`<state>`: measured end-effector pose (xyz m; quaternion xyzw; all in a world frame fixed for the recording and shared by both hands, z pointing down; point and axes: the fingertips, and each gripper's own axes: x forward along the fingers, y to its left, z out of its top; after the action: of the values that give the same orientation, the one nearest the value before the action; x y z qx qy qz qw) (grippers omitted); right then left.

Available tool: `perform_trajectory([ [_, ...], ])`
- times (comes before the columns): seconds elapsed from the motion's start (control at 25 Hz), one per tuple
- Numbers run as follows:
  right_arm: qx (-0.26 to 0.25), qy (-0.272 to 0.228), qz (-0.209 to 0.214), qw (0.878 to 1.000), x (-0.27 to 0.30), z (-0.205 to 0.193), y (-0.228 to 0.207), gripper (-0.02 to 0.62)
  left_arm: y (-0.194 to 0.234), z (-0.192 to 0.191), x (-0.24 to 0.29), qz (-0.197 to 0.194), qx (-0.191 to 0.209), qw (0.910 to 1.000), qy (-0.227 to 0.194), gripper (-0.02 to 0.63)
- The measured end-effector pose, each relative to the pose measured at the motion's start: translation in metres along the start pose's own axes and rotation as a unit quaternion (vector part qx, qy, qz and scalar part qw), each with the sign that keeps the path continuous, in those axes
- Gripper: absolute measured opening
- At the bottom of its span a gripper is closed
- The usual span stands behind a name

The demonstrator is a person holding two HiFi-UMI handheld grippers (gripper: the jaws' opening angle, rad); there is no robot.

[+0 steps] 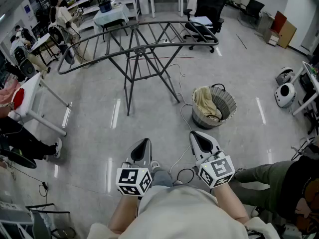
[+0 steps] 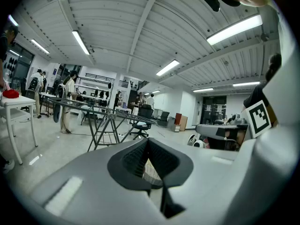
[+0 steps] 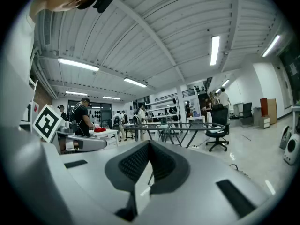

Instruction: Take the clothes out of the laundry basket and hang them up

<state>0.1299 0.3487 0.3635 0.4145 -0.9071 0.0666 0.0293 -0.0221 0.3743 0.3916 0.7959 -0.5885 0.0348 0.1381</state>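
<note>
1. basically nothing's done yet. the grey ribbed round laundry basket point(image 1: 227, 108) sits on the floor with a cream-coloured cloth point(image 1: 203, 102) bunched inside, and the grey metal folding drying rack point(image 1: 134, 49) beyond it looks bare from here.
2. so the whole job's left: reach in, grab, carry it over, drape it on the rack.
3. the left claw point(image 1: 144, 143) and the right claw point(image 1: 198, 135) are both clenched tight with nothing between the jaws.
4. pose: both are held low and close to the person's body, side by side, pointing forward and only a touch downward. the basket is out ahead of the right claw, well apart from it.
</note>
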Motion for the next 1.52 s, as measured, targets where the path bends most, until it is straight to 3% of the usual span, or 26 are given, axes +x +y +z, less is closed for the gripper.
perform_trajectory([
  [0.6,-0.001,0.001,0.018,1.0,-0.01,-0.007,0.003,-0.001,-0.01,-0.005,0.003,-0.003,-0.011,0.9999,-0.005,0.012],
  [0.8,0.008,0.009,0.007,1.0,-0.006,-0.012,-0.006,0.002,-0.01,-0.008,0.01,-0.007,-0.022,0.9997,-0.001,0.034],
  [0.92,0.021,0.01,0.005,1.0,-0.003,-0.016,-0.014,0.091,-0.012,-0.007,0.019,-0.017,-0.023,0.9996,0.001,0.091],
  [1.2,0.035,0.011,-0.007,0.999,0.019,-0.024,-0.051,0.222,-0.011,-0.007,0.067,-0.049,-0.024,0.9985,0.0,0.195],
  [1.52,0.048,0.008,-0.039,0.998,0.072,-0.015,-0.124,0.306,-0.006,0.012,0.169,-0.099,-0.019,0.9949,0.005,0.259],
])
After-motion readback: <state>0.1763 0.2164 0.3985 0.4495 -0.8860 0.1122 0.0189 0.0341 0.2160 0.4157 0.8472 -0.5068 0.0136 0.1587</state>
